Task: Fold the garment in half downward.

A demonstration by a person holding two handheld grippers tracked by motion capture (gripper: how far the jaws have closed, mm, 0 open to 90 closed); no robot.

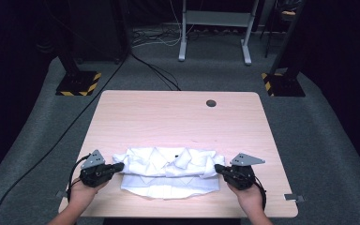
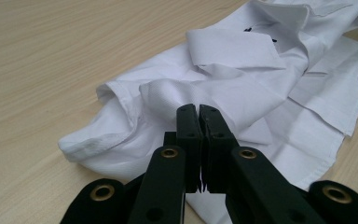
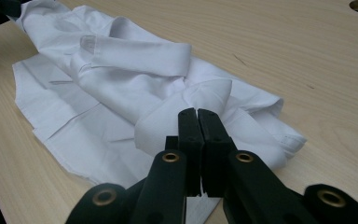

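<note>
At the near edge of the counter (image 1: 178, 105), my two hands come in from below, each gripping a claw at one end of a crumpled white dress shirt (image 1: 168, 171). My left claw (image 1: 120, 167) sits at the shirt's left end; along its own view, the two black jaws press flat together, their tips (image 2: 198, 108) against a raised fold of white cloth. Whether any fabric is caught between them, I cannot tell. My right claw (image 1: 218, 168) mirrors it at the shirt's right end, jaws likewise pressed together, tips (image 3: 197, 112) up against a rolled fold. The shirt (image 2: 242, 79) lies bunched in a long band across the front part of the counter, its collar and a folded cuff (image 3: 142, 53) riding on top, a flatter panel spreading toward me. Beyond the shirt, pale wood runs to a round cable hole (image 1: 211, 103) near the far edge. Farther off, on the grey floor, stand a white frame (image 1: 214, 28) and two black bases with yellow-striped corners (image 1: 78, 83).
</note>
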